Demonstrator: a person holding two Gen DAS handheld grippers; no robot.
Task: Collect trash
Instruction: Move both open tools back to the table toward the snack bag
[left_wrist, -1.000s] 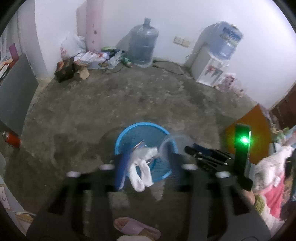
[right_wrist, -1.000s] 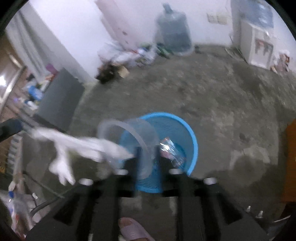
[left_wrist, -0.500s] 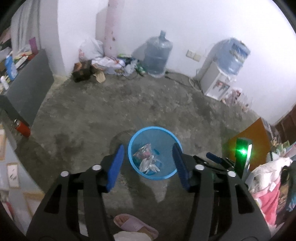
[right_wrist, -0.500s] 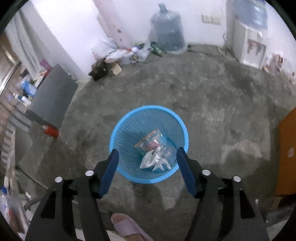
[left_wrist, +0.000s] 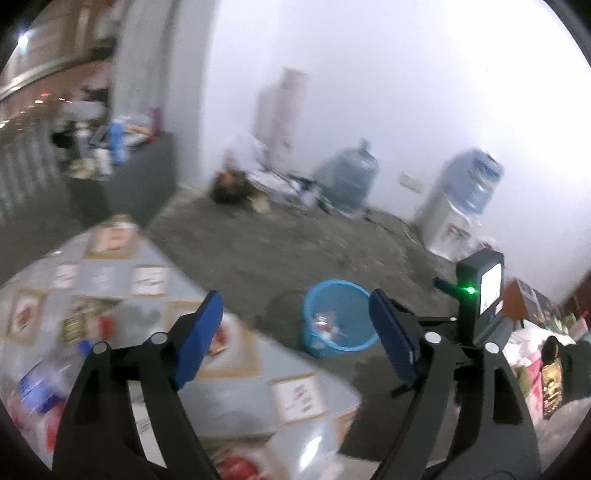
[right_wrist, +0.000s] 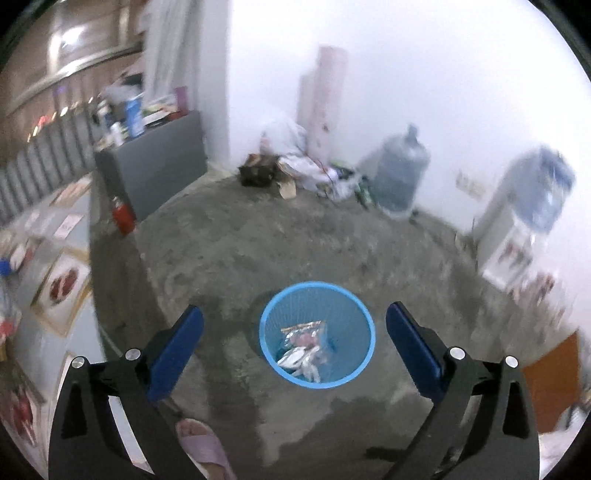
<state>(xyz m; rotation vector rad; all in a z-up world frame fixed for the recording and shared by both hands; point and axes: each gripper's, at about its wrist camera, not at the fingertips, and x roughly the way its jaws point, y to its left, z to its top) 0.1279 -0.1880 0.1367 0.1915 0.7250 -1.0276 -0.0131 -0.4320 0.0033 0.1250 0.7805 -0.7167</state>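
A blue mesh waste basket (right_wrist: 267, 350) stands on the concrete floor and holds a snack wrapper (right_wrist: 303, 330) and white crumpled trash (right_wrist: 299, 363). It also shows in the left wrist view (left_wrist: 312, 341), between the fingers. My right gripper (right_wrist: 295, 341) is open and empty, high above the basket. My left gripper (left_wrist: 295, 332) is open and empty, over the corner of a grey patterned table (left_wrist: 240, 398) to the basket's left. Blurred items lie on that table.
A large water bottle (right_wrist: 400, 177) and a water dispenser (right_wrist: 517, 229) stand by the far wall, with a litter pile (right_wrist: 295, 170) between. A grey cabinet (right_wrist: 155, 166) and red extinguisher (right_wrist: 122, 216) are at left. A pink slipper (right_wrist: 201, 443) is below.
Both grippers let their trash fall into the basket, opened wide, then rose and drew back. The left gripper swung left over the table.
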